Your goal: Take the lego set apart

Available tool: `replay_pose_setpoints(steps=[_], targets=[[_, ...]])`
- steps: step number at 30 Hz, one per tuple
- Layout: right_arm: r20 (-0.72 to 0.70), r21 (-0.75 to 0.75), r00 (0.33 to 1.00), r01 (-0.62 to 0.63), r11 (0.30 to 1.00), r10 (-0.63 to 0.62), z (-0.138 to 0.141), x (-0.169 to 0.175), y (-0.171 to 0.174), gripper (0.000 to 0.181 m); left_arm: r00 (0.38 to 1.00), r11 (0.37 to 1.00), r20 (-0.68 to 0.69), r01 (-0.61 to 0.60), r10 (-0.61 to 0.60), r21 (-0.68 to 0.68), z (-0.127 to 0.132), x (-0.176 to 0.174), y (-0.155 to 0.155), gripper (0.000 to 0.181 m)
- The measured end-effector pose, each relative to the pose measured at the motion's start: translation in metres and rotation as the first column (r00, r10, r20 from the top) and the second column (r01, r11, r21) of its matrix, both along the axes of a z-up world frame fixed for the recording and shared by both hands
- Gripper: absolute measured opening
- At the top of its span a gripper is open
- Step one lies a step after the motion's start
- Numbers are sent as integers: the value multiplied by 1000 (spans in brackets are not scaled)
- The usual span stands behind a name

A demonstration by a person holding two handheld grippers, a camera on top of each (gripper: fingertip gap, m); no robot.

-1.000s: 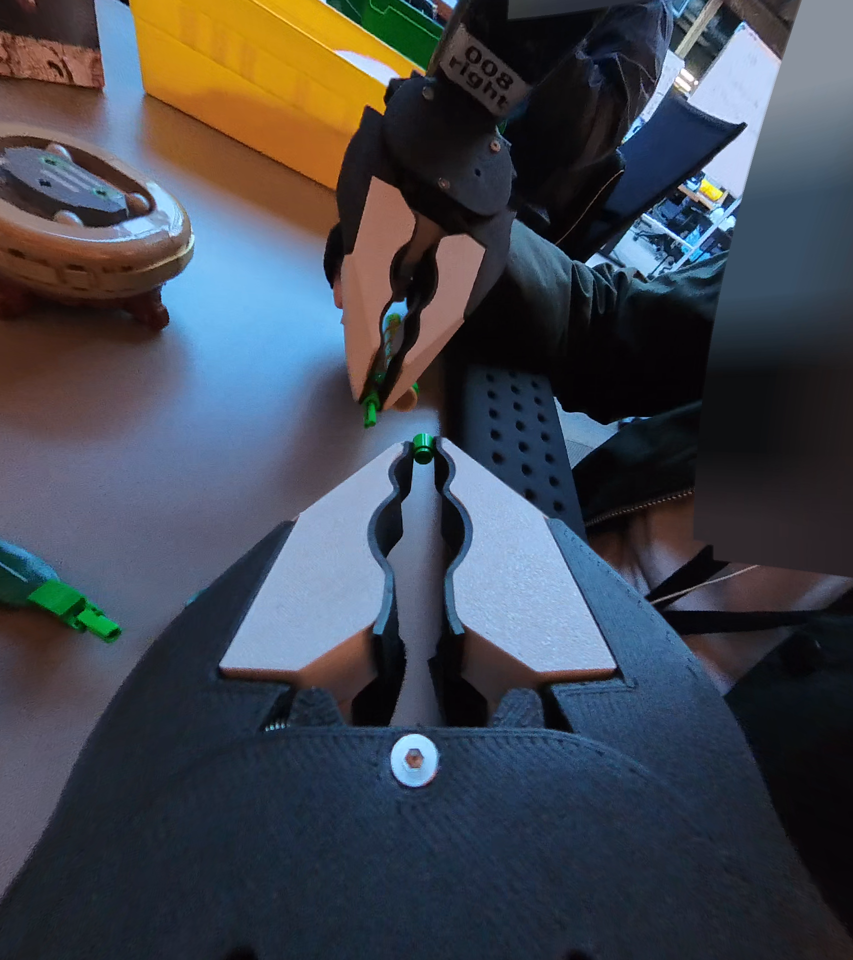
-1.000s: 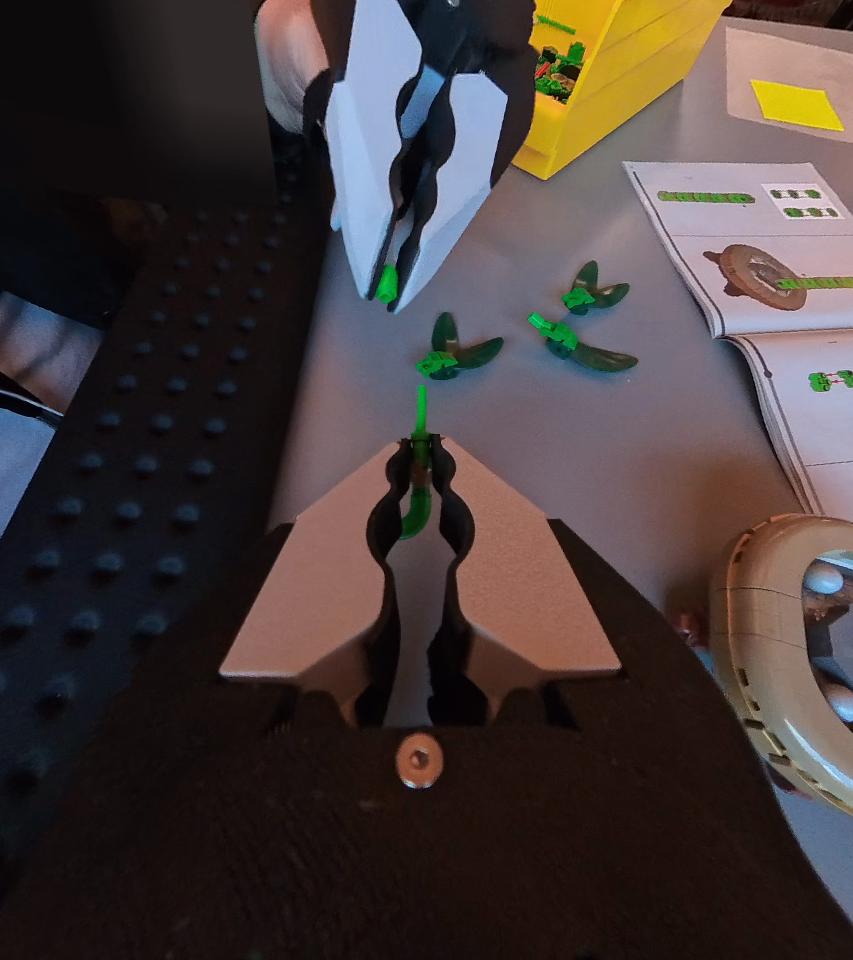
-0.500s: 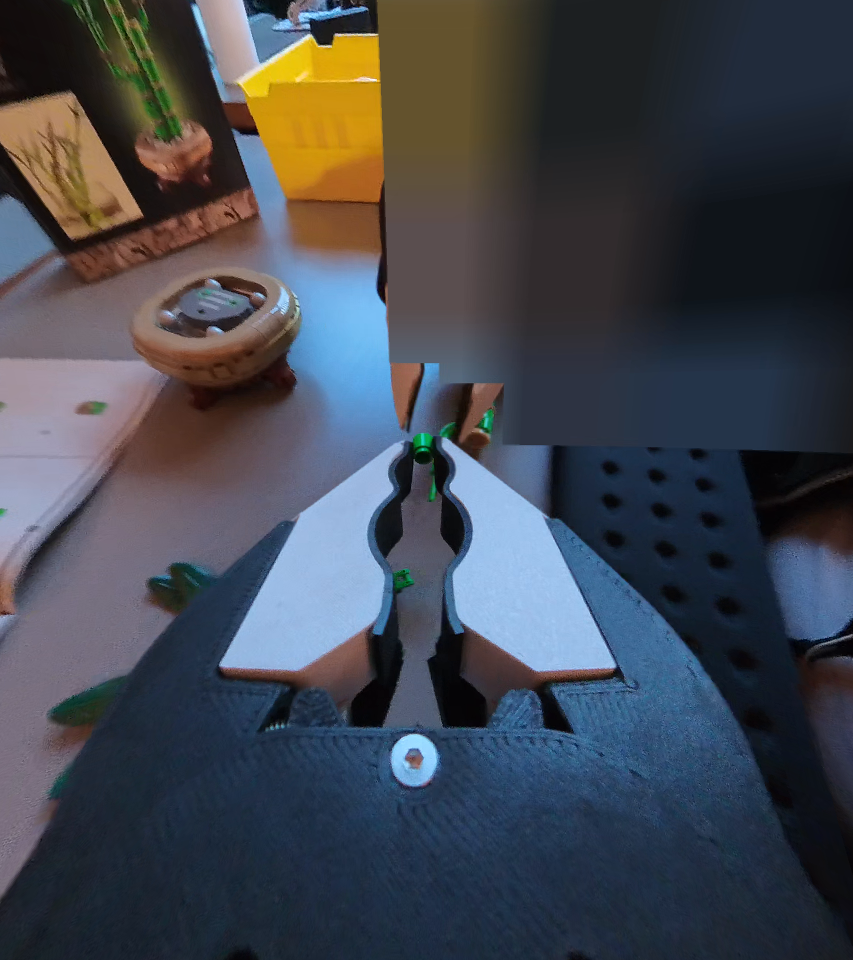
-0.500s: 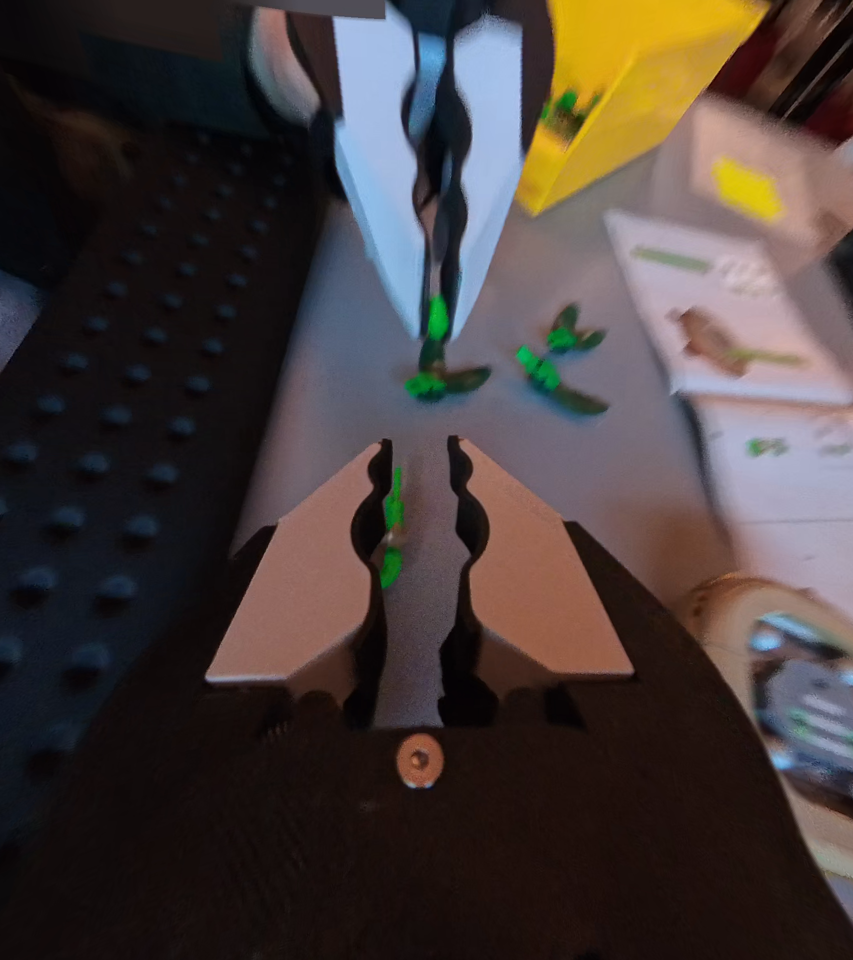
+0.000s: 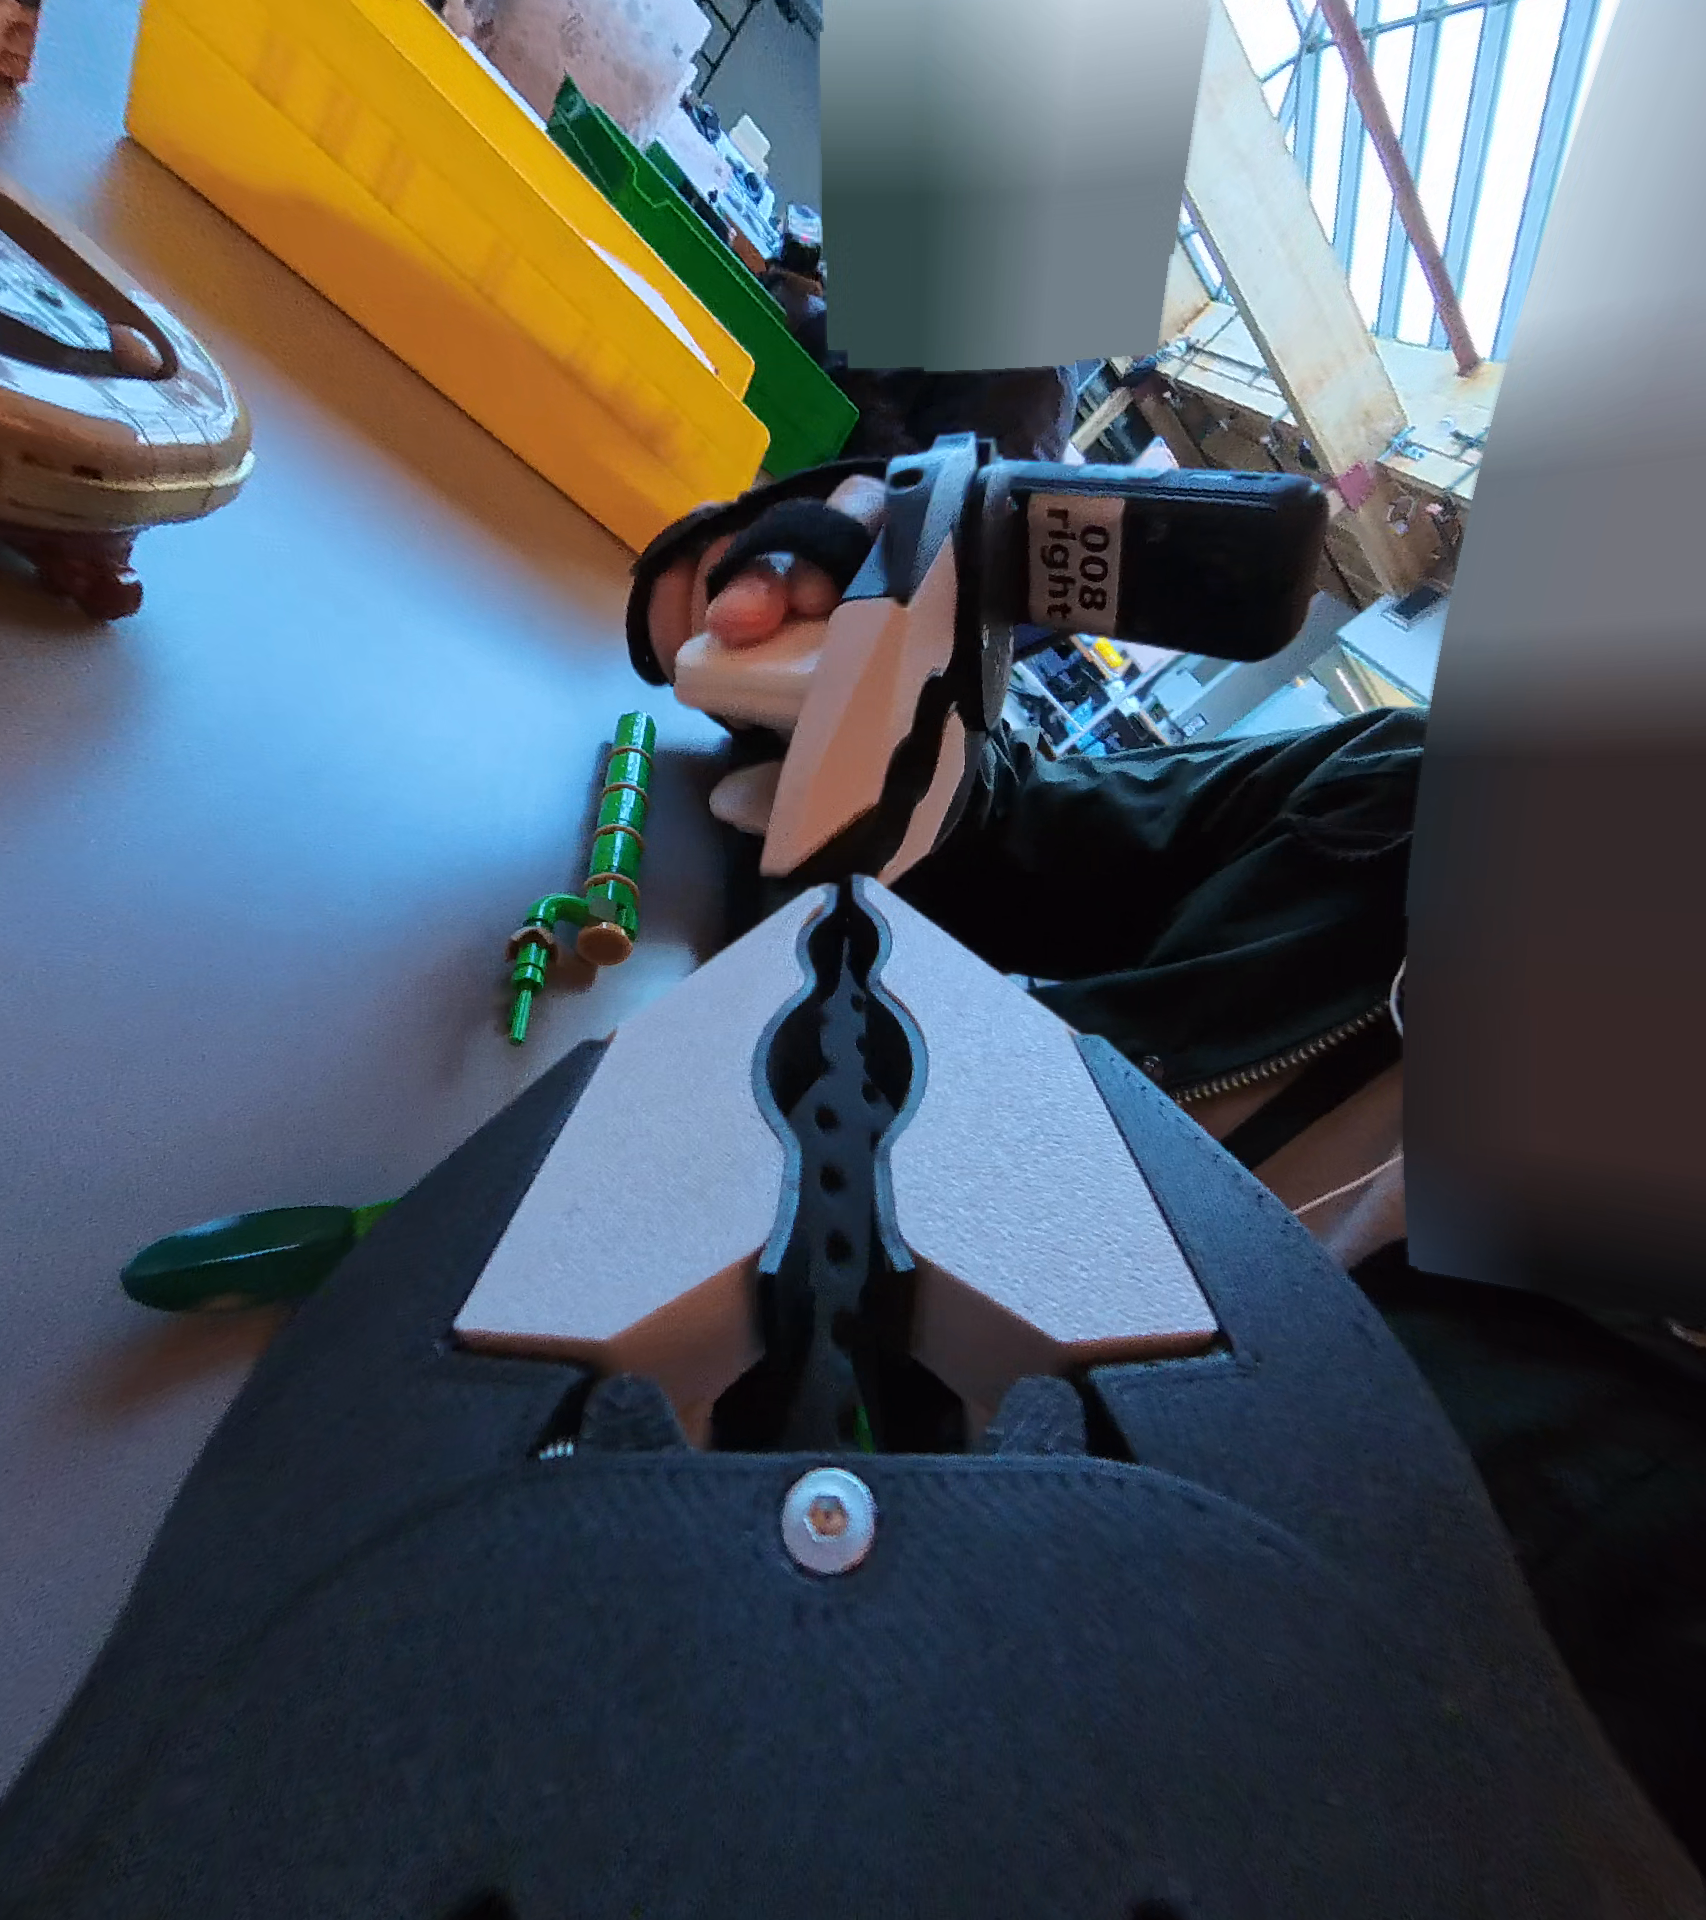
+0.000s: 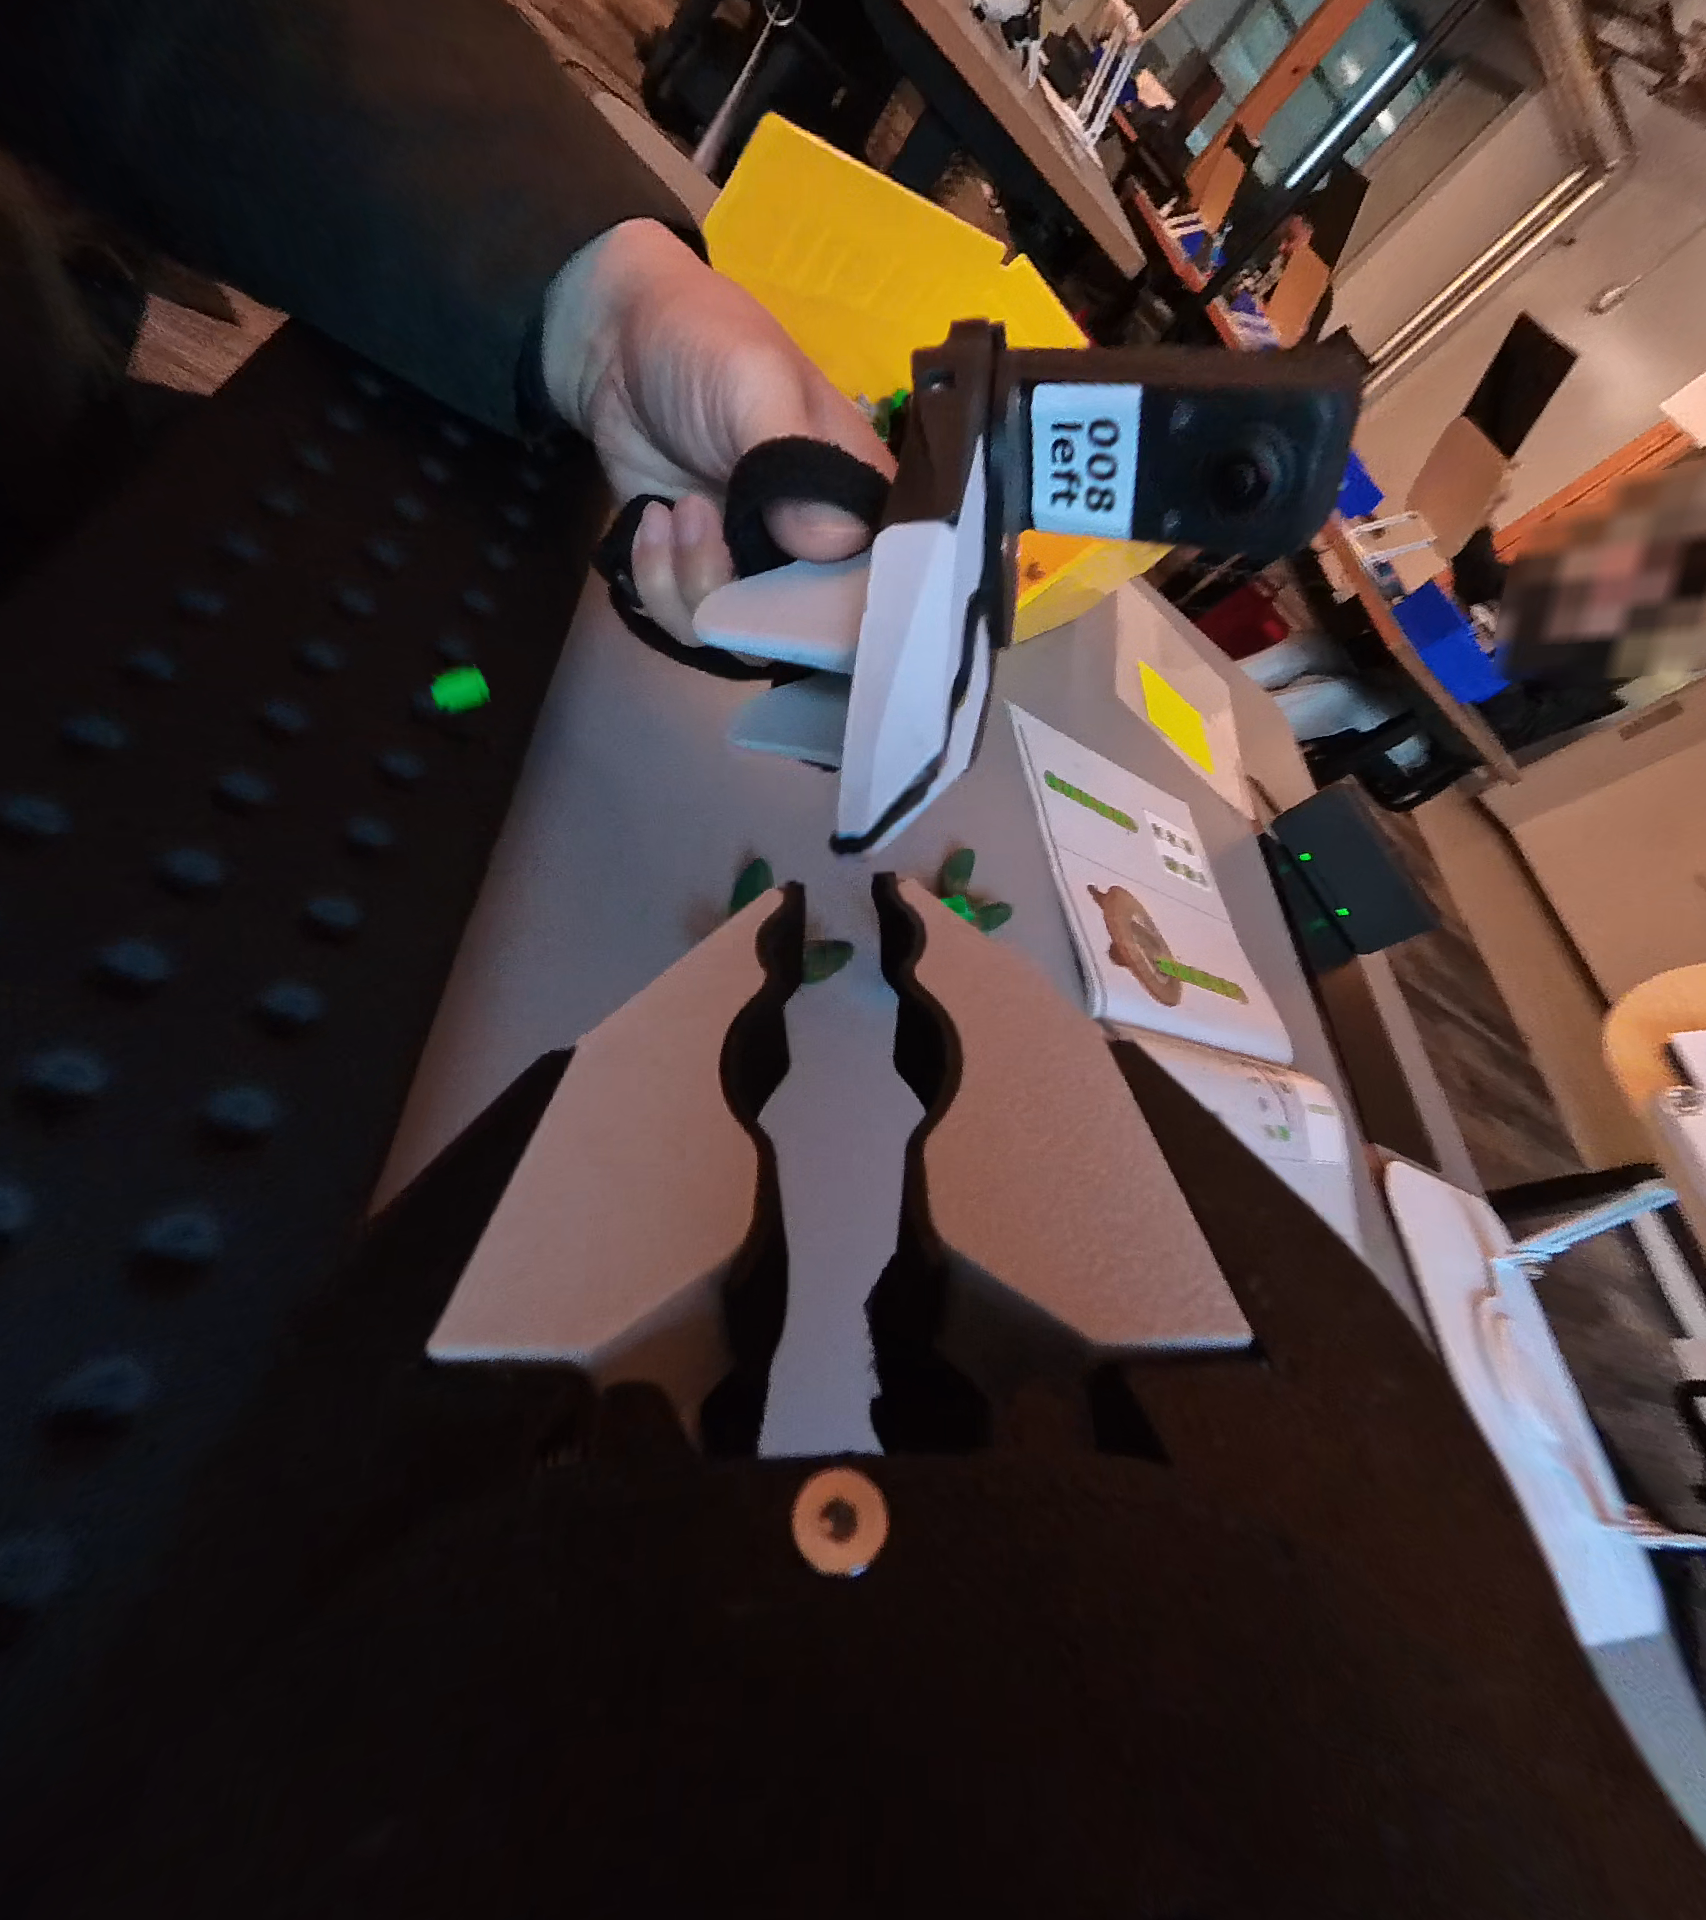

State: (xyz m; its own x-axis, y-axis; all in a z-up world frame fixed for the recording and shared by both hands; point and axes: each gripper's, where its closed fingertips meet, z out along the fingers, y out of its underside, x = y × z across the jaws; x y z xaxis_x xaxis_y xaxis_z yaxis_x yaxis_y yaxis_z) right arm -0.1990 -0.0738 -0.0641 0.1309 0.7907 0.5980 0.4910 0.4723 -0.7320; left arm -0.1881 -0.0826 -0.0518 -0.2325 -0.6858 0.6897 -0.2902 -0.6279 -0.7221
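I see the green bamboo stalk [image 5: 620, 831] lying flat on the counter [image 5: 205, 883], at about 10 o'clock from my left claw [image 5: 844, 899], near its tips but apart from them; a thin bent green shoot [image 5: 532, 961] sticks off its near end. A small bright green piece [image 6: 459, 689] sits on the black studded mat [image 6: 153, 831], at roughly 10 o'clock from my right claw [image 6: 836, 899]. Dark green leaf pieces [image 6: 968, 899] lie on the counter just past the right claw's tips.

My left claw is closed, tips together, with nothing between them. My right claw stands parted and empty, bare counter showing through the gap. In the left wrist view the right claw hangs at 12 o'clock, tips pointing down close to mine.

The tan pot base [image 5: 49, 416] stands at 10 o'clock, well apart. The yellow bin [image 5: 433, 260] lies at 11 o'clock beyond it. An open instruction booklet [image 6: 1150, 914] rests at 2 o'clock in the right wrist view.
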Motion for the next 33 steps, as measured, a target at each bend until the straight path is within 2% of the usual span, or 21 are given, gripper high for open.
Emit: replay_pose_setpoints(steps=[5, 8, 11, 19, 26, 30, 33], targets=[[74, -91, 997, 30, 995, -23, -23, 6, 8, 15, 993, 991, -57, -103, 108, 85, -8, -6, 21, 7], [152, -128, 988, 55, 990, -35, -40, 9, 10, 16, 958, 951, -106, -242, 265, 191, -14, -16, 50, 7], [181, -150, 983, 44, 988, -16, -48, 7, 7, 16, 942, 930, -99, -291, 319, 225, -12, -23, 59, 8], [174, -183, 984, 58, 981, -26, -49, 10, 12, 16, 923, 918, -189, -273, 334, 289, -29, -23, 61, 9], [98, -207, 989, 133, 969, -115, -39, 25, 38, 14, 947, 937, -222, -160, 234, 309, -28, -5, 52, 9], [10, -228, 980, 197, 953, -200, -24, 38, 53, 14, 953, 894, -196, -128, 230, 429, -29, -7, 47, 9], [-28, -239, 963, 255, 937, -269, -17, 48, 55, 15, 959, 844, -126, -158, 255, 512, -24, -12, 49, 10]])
